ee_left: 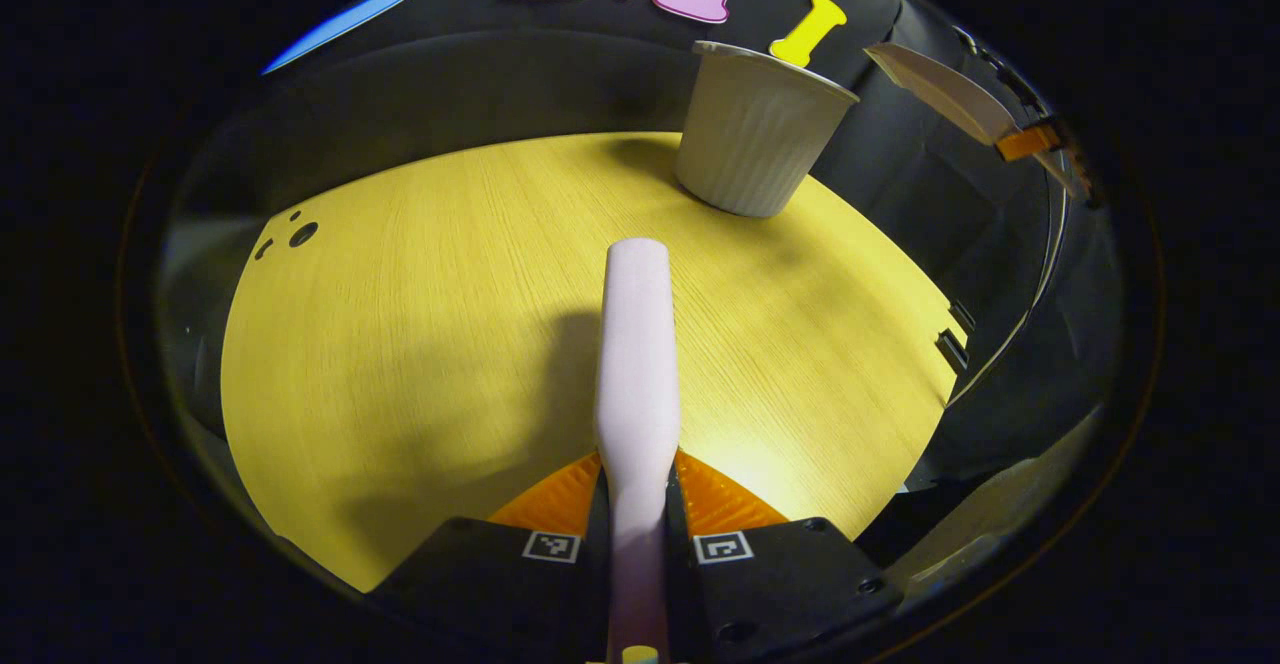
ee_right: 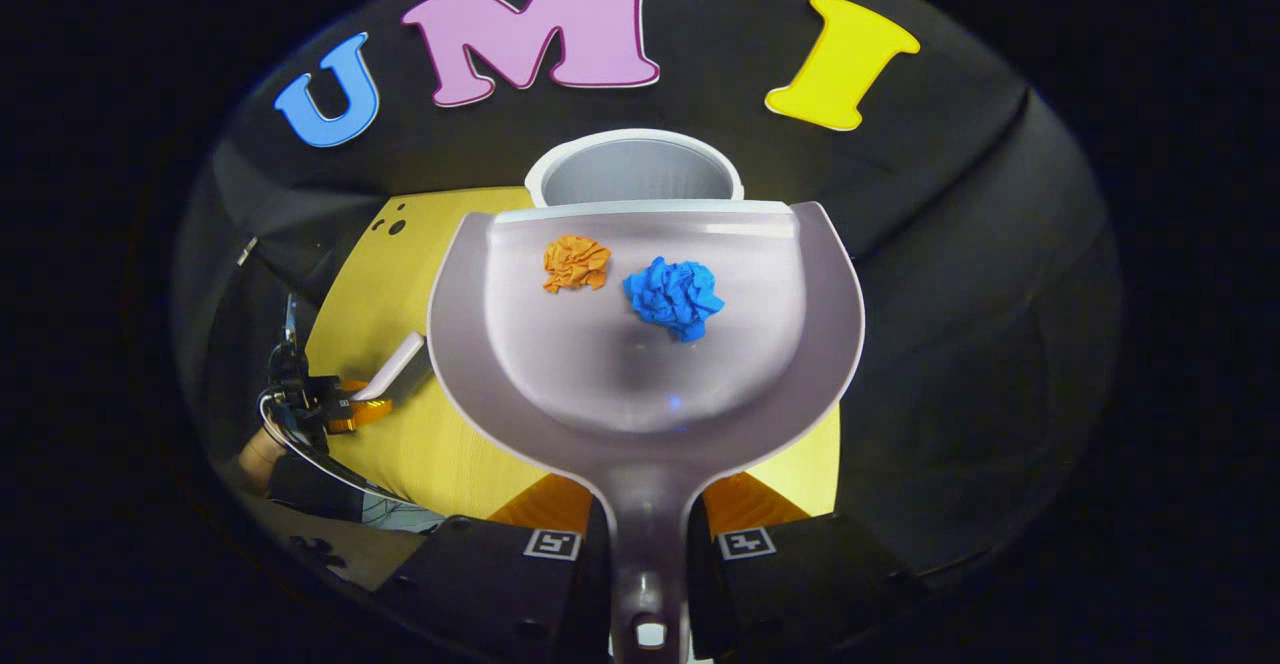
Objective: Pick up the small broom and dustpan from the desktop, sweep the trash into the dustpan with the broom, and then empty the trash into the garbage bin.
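Observation:
My right gripper (ee_right: 645,516) is shut on the handle of a pale grey dustpan (ee_right: 560,384), held level above the desktop. An orange paper ball (ee_right: 576,263) and a blue paper ball (ee_right: 675,297) lie in the pan near its front lip. The white ribbed garbage bin (ee_right: 634,169) stands just beyond that lip. My left gripper (ee_left: 637,492) is shut on the small broom (ee_left: 637,344), whose pale handle points forward over the table; its bristles are hidden. The bin (ee_left: 755,134) stands ahead to the right, with the dustpan (ee_left: 940,89) raised beside it.
The yellow wooden desktop (ee_left: 400,344) has small holes (ee_left: 300,235) at its far left corner. The left gripper (ee_right: 340,409), with the broom handle (ee_right: 395,369), sits low to the left of the dustpan. Black cloth walls surround the table.

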### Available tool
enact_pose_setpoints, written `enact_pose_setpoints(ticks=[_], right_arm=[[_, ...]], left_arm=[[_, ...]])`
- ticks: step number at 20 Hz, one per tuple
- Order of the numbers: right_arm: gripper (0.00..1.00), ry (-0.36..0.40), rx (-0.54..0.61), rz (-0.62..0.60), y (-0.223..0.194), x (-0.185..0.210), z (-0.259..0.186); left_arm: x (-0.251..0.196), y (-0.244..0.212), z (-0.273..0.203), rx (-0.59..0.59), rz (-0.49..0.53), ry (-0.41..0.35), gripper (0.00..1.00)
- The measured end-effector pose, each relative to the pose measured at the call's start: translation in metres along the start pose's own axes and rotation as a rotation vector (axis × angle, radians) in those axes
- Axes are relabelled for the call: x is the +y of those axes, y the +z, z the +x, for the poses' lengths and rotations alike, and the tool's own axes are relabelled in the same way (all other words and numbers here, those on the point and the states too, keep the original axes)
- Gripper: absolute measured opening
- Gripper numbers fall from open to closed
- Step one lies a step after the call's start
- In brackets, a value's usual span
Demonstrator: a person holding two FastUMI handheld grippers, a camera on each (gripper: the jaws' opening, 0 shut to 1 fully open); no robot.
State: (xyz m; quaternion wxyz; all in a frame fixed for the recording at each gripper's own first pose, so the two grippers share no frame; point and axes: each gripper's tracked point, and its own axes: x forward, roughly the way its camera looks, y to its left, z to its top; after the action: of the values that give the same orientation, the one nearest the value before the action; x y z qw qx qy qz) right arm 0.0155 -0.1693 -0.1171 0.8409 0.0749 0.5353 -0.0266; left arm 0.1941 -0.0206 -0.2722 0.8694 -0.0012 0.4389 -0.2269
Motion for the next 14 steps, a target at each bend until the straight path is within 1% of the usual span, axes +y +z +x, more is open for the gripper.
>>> enact_pose_setpoints(ticks=[1, 4, 7, 8, 9, 14], right_arm=[[0.35, -0.019, 0.006, -0.015, 0.014, -0.013, -0.001], [0.35, -0.044, 0.055, -0.037, 0.048, -0.030, 0.004], [0.35, -0.102, 0.132, -0.076, 0.073, -0.049, 0.024], [0.35, -0.117, 0.159, -0.093, 0.075, -0.053, 0.029], [0.35, -0.132, 0.185, -0.110, 0.080, -0.056, 0.035], [0.35, -0.201, 0.337, -0.247, 0.096, -0.062, 0.048]], left_arm=[[0.002, -0.003, -0.001, 0.000, -0.005, -0.001, 0.27], [0.002, -0.003, 0.000, -0.003, -0.015, 0.005, 0.27], [0.003, -0.009, -0.001, -0.013, -0.022, 0.012, 0.27], [0.002, -0.009, -0.002, -0.017, -0.027, 0.014, 0.29], [0.004, -0.010, -0.002, -0.018, -0.033, 0.014, 0.27], [0.010, -0.015, 0.000, -0.020, -0.058, 0.019, 0.27]])
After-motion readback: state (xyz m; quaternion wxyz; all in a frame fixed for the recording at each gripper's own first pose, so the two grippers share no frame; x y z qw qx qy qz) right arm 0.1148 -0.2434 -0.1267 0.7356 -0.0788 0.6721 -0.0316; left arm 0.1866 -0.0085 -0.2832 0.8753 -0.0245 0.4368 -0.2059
